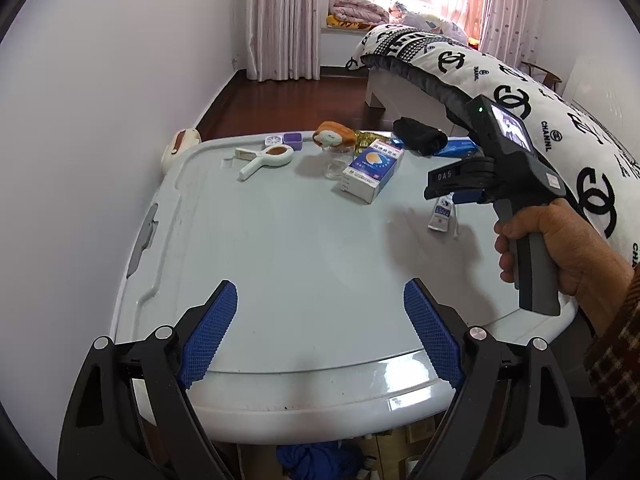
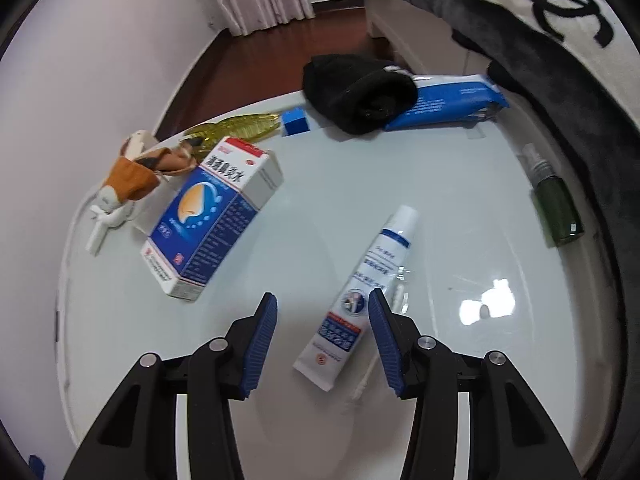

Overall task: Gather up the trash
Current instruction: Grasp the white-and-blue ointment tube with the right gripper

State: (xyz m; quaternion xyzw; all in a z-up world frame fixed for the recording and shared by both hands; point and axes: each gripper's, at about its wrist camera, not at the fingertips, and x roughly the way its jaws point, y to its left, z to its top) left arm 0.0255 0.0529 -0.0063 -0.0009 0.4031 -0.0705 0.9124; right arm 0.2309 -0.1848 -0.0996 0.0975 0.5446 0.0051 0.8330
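Observation:
A white ointment tube with blue print lies flat on the pale table. My right gripper points down over its lower half with the jaws part-way apart. The tube lies between them, its edge close to the right pad, and the left pad stands clear of it. In the left wrist view that gripper hovers just above the tube, held by a person's hand. My left gripper stands wide open over the near part of the table with nothing between its pads.
A blue-and-white medicine box, a black rolled cloth, a blue packet, a yellow wrapper and an orange plush item lie toward the back. A green spray bottle lies at the right edge by the bed cover.

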